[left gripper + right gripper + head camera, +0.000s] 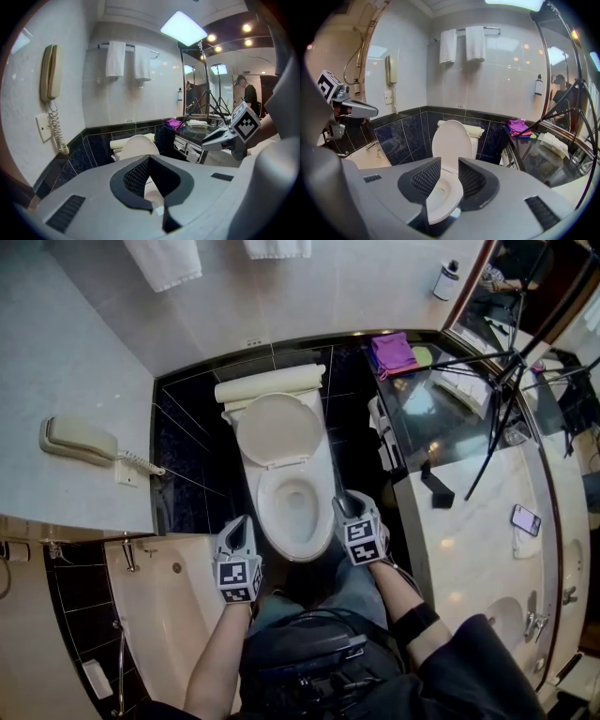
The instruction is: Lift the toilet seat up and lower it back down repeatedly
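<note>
The white toilet (291,502) stands against the black-tiled wall with its lid (278,427) raised against the tank and the seat ring (272,521) lying flat on the bowl. My right gripper (352,512) hangs at the seat's right front edge, and my left gripper (239,532) is off the left front of the bowl. In the right gripper view the gripper (449,161) is open, and the front of the seat (443,197) shows in the gap, untouched by the pads. The left gripper (149,159) is shut on nothing, with the lid (138,146) beyond it.
A bathtub (159,606) lies at the left, and a wall phone (80,442) hangs above it. At the right are a dark glass counter (441,409) with a purple cloth (392,351), a tripod (506,390), and a marble vanity (469,521) with a phone (525,518).
</note>
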The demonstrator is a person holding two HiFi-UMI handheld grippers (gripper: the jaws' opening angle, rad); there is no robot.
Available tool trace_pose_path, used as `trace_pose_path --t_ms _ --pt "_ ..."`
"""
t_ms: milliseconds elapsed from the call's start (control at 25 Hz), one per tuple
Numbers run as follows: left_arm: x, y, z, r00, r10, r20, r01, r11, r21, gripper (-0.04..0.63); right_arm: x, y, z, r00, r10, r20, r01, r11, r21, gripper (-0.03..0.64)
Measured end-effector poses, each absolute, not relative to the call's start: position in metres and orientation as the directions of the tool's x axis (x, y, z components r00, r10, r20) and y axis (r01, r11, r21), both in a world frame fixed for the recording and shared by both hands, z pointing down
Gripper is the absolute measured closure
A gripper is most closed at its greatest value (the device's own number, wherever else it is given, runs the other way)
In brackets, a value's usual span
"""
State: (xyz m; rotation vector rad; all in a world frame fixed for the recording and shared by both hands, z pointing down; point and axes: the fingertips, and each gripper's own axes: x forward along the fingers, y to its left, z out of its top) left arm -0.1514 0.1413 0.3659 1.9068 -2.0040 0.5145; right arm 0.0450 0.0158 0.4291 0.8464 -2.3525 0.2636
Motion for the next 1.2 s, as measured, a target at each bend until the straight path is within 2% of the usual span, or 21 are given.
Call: trace_pose_path --t_ms 80,360,880,1200 --pt "-0.151 0.14 0.382 -0.055 -0.876 0.478 -0.998 0.043 -0.037 0.595 0.049 0.014 0.454 -0.591 -0.487 0.642 -0.652 0.757 -0.026 0.452" --pt "-0.15 0.132 0.458 -0.054 -0.861 0.505 -0.998 0.038 -0.043 0.595 0.063 0.017 0.578 -0.54 -0.413 0.733 -0.713 0.688 -0.138 0.394" --pt "-0.144 0.143 0.629 -0.055 -0.815 0.577 -0.997 0.016 -0.072 0.595 0.098 0.079 0.842 -0.486 -0.217 0.847 -0.815 0.463 -0.349 0.394" --pt "-0.132 0.148 0.667 -0.023 -0.789 0.614 -0.998 -0.017 -0.06 0.595 0.094 0.109 0.925 -0.557 -0.153 0.816 -0.829 0.155 -0.537 0.394"
